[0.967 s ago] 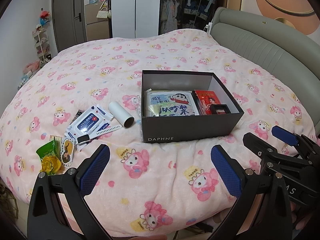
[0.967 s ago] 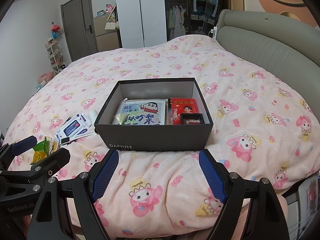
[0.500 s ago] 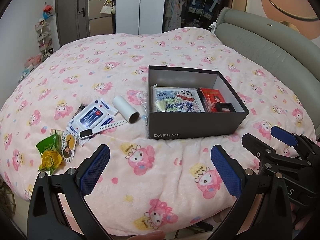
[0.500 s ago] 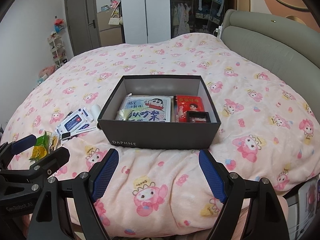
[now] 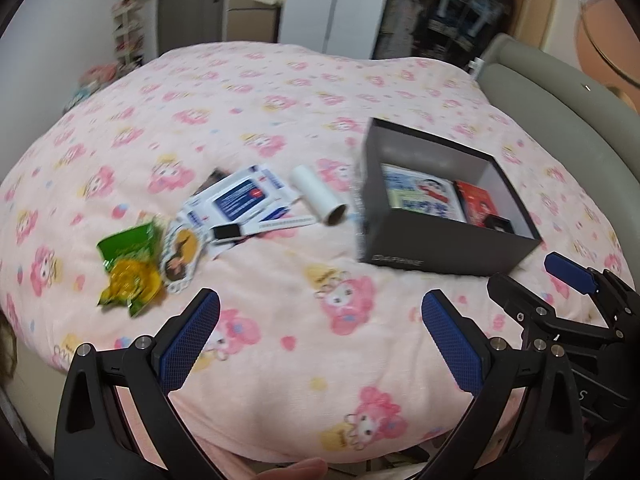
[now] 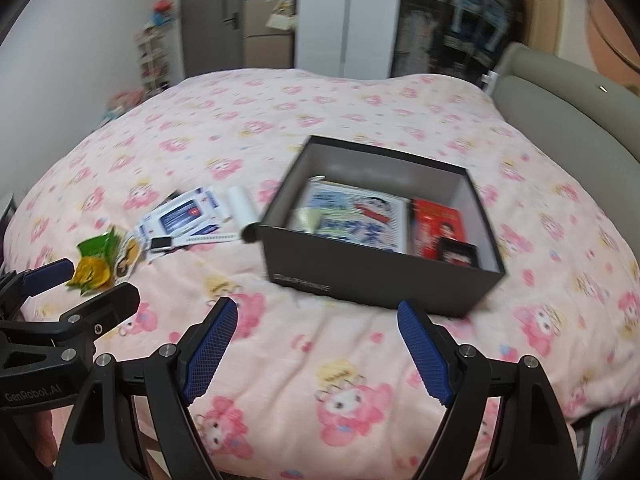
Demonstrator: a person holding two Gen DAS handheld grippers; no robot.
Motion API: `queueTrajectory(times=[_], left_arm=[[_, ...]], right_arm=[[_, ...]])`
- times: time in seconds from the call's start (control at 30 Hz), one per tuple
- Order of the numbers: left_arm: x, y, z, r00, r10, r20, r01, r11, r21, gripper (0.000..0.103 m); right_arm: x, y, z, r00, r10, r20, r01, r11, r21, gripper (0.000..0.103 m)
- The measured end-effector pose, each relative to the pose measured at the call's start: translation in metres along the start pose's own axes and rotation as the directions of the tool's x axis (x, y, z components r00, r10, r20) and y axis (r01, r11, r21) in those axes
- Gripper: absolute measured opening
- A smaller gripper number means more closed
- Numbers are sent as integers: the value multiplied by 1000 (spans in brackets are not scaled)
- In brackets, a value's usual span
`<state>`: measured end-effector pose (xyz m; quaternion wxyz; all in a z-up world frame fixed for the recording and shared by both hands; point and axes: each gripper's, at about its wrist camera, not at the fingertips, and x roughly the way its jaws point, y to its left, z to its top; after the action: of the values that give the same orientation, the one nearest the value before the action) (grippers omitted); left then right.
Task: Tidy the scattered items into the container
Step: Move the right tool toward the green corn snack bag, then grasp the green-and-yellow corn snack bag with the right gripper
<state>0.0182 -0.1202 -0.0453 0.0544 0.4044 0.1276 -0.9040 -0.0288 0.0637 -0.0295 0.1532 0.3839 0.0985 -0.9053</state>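
Observation:
A dark grey shoe box (image 5: pixel 448 252) (image 6: pixel 372 280) sits on the pink bedspread with a cartoon-print packet and a red booklet inside. Left of it lie a white roll (image 5: pixel 318 194) (image 6: pixel 242 206), a blue-and-white wipes pack (image 5: pixel 240 194) (image 6: pixel 182 214), a small watch on a white strap (image 5: pixel 240 232) (image 6: pixel 164 243), a cartoon card (image 5: pixel 180 254) and a green-and-yellow snack bag (image 5: pixel 130 268) (image 6: pixel 94 266). My left gripper (image 5: pixel 320 340) is open and empty near the bed's front edge. My right gripper (image 6: pixel 316 352) is open and empty in front of the box.
A grey padded headboard (image 5: pixel 560 108) curves along the right side of the bed. Wardrobes, a door and a cluttered shelf (image 6: pixel 154 56) stand beyond the far edge. The right gripper's frame (image 5: pixel 560 312) shows at the lower right of the left wrist view.
Both views have swung left, so the box now sits further right and the scattered items nearer the centre. Both grippers stay open and empty.

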Motion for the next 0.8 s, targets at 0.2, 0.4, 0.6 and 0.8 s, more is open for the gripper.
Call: queueTrajectory(times=[0.2, 0.4, 0.6, 0.8], left_arm=[[17, 79, -1, 999, 37, -13, -39, 981, -191, 99], [51, 165, -12, 993, 90, -76, -114, 896, -429, 84], [63, 219, -15, 989, 106, -106, -146, 842, -520, 69], [78, 244, -19, 986, 103, -128, -158, 802, -576, 70]], right_arm=[[32, 53, 16, 994, 108, -32, -111, 988, -109, 81], [89, 122, 29, 970, 207, -128, -231, 949, -214, 81], [130, 179, 30, 922, 316, -225, -366, 901, -232, 77], [165, 218, 27, 845, 428, -322, -499, 847, -185, 60]])
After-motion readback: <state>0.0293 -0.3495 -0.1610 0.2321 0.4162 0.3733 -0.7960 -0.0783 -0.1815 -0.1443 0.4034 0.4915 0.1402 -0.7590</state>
